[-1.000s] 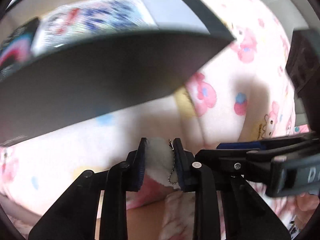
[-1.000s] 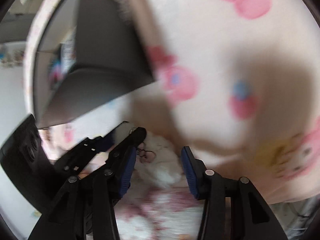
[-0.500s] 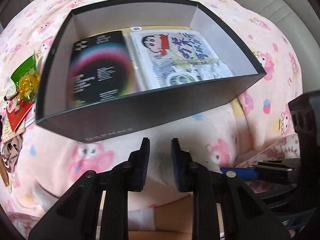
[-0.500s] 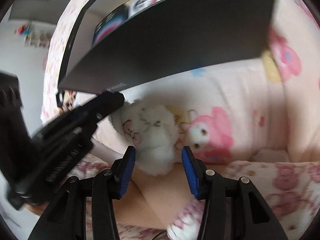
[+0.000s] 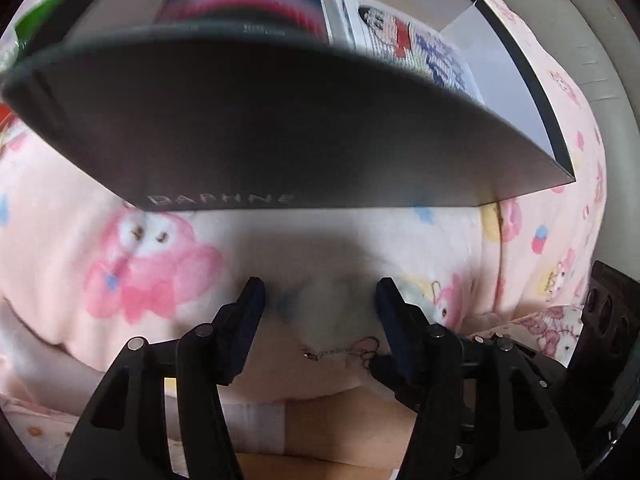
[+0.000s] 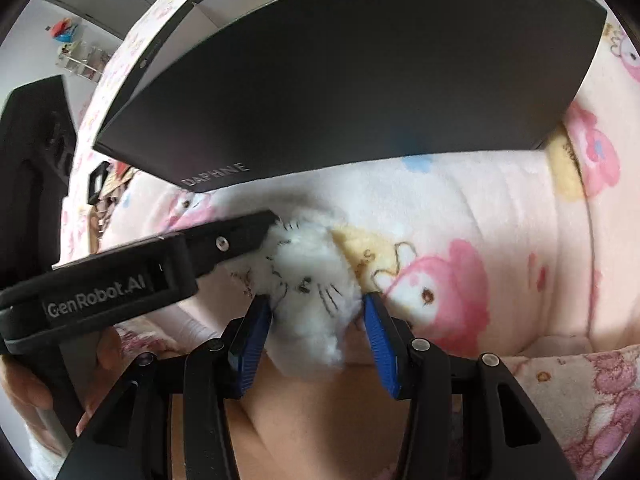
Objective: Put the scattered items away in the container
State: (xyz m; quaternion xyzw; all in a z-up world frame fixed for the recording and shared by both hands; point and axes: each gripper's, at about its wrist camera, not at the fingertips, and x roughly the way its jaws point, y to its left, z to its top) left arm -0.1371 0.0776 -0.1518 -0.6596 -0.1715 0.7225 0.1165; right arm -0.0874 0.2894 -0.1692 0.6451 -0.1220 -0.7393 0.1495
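Pink cartoon-print blanket (image 5: pixel 152 280) under black box (image 5: pixel 280 128); left jaws just spread, right jaws pinching white plush (image 6: pixel 312 280)

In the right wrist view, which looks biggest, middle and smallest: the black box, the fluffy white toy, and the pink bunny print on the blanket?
1. black box
2-3. fluffy white toy and pink bunny print: too alike to rank.

we see white plush cat (image 6: pixel 308 280) between right gripper (image 6: pixel 316 316) blue pads, left gripper (image 6: pixel 256 236) tip touching it, black box (image 6: pixel 360 80) far behind on pink blanket (image 6: pixel 500 240).
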